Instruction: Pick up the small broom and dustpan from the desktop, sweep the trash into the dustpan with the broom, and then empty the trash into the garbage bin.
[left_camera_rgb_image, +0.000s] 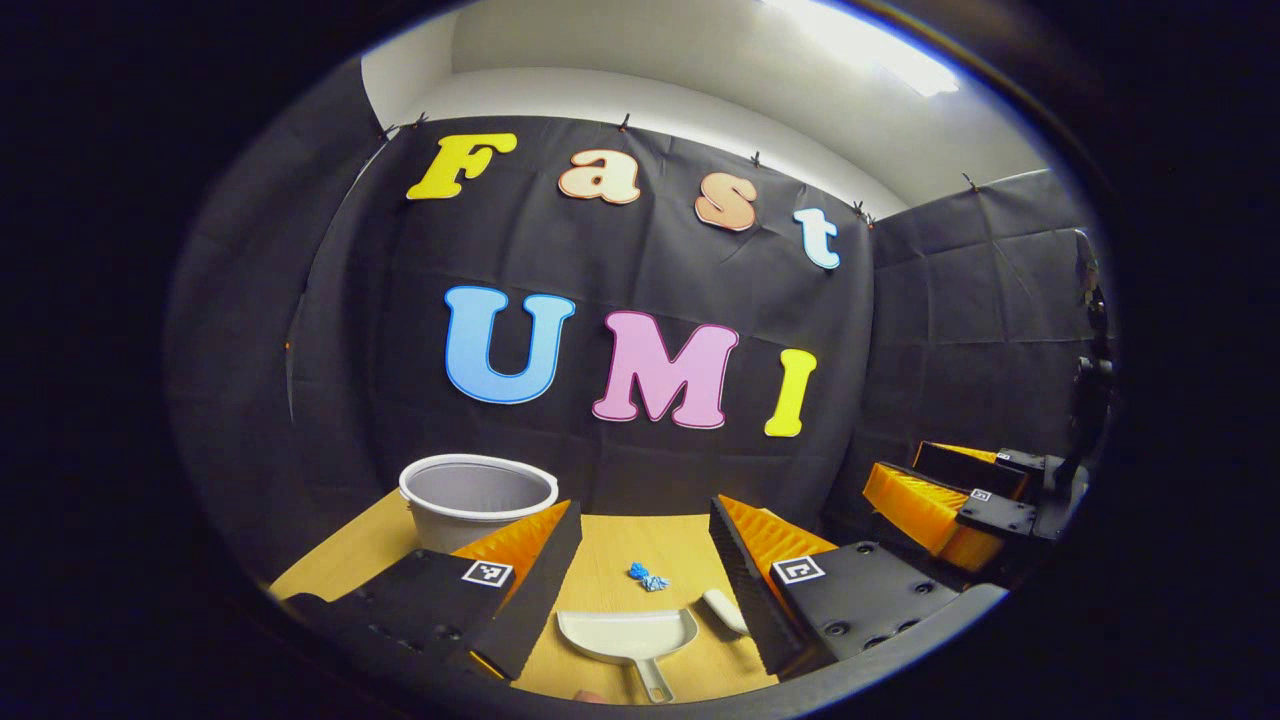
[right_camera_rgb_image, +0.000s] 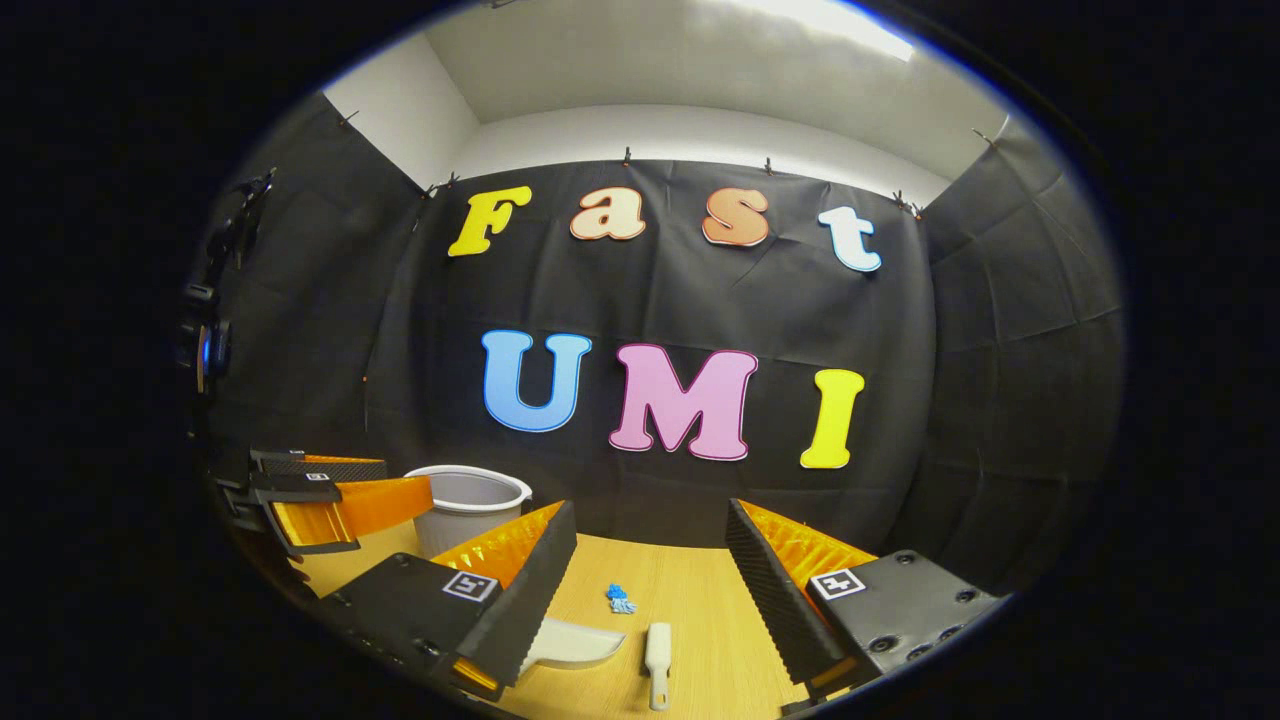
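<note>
My left gripper (left_camera_rgb_image: 640, 585) and right gripper (right_camera_rgb_image: 650, 600) hang wide open, ridged orange-and-black fingers empty. Low centre on the wooden desktop (left_camera_rgb_image: 610, 555) lie a smooth white dustpan (left_camera_rgb_image: 628, 633), stubby broom (right_camera_rgb_image: 657, 650) and crumpled blue trash (left_camera_rgb_image: 648, 576). A round white garbage bin (left_camera_rgb_image: 478, 497) sits lower left.

Both cameras ride low over the desk (left_camera_rgb_image: 610, 560), each looking forward between its own two spread fingers toward the back wall. The left gripper view sits to the left, with the right gripper (left_camera_rgb_image: 960, 500) off to its right; the right gripper view sees the left gripper (right_camera_rgb_image: 320, 505) to its left. Both share the bin (left_camera_rgb_image: 478, 498), dustpan (left_camera_rgb_image: 628, 636), broom (right_camera_rgb_image: 657, 650) and blue scrap (left_camera_rgb_image: 648, 577).
</note>
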